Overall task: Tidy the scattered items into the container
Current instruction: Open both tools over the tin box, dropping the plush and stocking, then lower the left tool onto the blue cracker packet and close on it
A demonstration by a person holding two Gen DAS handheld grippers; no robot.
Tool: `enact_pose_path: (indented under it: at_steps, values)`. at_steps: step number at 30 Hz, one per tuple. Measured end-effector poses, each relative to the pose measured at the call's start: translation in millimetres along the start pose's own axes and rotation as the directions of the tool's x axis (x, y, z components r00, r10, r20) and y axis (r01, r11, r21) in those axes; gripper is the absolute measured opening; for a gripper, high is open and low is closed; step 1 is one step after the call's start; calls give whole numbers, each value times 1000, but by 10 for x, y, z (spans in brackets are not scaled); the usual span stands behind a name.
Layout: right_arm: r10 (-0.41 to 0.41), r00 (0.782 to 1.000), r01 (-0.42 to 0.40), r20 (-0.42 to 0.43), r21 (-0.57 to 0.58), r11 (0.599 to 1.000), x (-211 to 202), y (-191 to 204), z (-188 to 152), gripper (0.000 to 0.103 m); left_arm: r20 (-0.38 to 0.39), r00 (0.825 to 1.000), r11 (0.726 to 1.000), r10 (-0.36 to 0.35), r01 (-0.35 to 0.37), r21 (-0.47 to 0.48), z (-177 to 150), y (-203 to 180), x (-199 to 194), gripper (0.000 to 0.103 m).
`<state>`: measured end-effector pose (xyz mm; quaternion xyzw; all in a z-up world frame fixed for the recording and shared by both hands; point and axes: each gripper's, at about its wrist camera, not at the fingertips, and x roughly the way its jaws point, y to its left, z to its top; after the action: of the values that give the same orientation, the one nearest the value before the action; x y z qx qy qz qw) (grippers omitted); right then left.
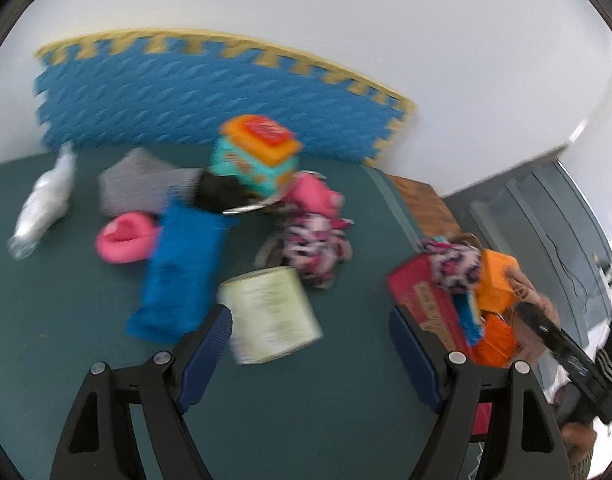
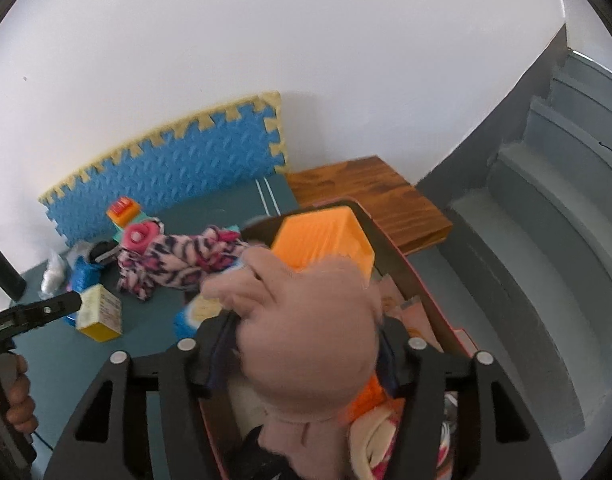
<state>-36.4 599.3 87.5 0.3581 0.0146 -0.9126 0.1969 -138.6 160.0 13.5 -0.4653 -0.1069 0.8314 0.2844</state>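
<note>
Container (image 2: 390,236), a dark-walled box with a red outer side, sits at the right edge of the green tabletop (image 1: 86,320), already heaped: one ribbed orange plastic block (image 2: 326,236) rests on top, with orange and patterned fabric packed beneath it. The right gripper (image 2: 306,356) hangs over the box, its jaws closed around a soft, fuzzy, pale pink plush toy (image 2: 310,320) that bulges out past both pads.

A fleecy pink-and-black animal-print cloth (image 2: 178,264) trails from the box rim out onto the tabletop. One cream rectangular carton (image 1: 270,316) with a yellow base lies on its side near the front edge, just ahead of the left gripper (image 1: 310,328), whose blue-padded jaws stand wide apart and hold nothing. Beside the carton lies one crinkled blue packet (image 1: 178,272). Farther back are one round pink cap (image 1: 124,236), one grey folded cloth (image 1: 138,184), one clear plastic bag (image 1: 42,204) and one teal toy with an orange lid (image 1: 254,152).

A blue foam mat (image 1: 186,96) with yellow interlocking trim leans against the white wall. A wooden board (image 2: 366,200) adjoins the right edge.
</note>
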Motion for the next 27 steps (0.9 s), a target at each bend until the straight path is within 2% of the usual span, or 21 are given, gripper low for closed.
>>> enact_pose_path:
  at_steps: [5,11,18,27]
  values:
    - [27,997,-27,72,10,1000,-280,85,23,65,40,998,997,58,-56,-49,-9,300,-146,82]
    - [63,994,-62,87,-14,998,-393,283,35,65,61,991,989,119,-113,-92,-73,642,-315,82]
    - [152,987,-148,47,-77,986,-332,703,-69,65,31,987,983,158,-154,-104,-137,828,-249,82]
    - [211,977,-214,-36,-129,968,-109,1079,-259,65,-21,990,990,137,-137,-6,-117,678,110,82]
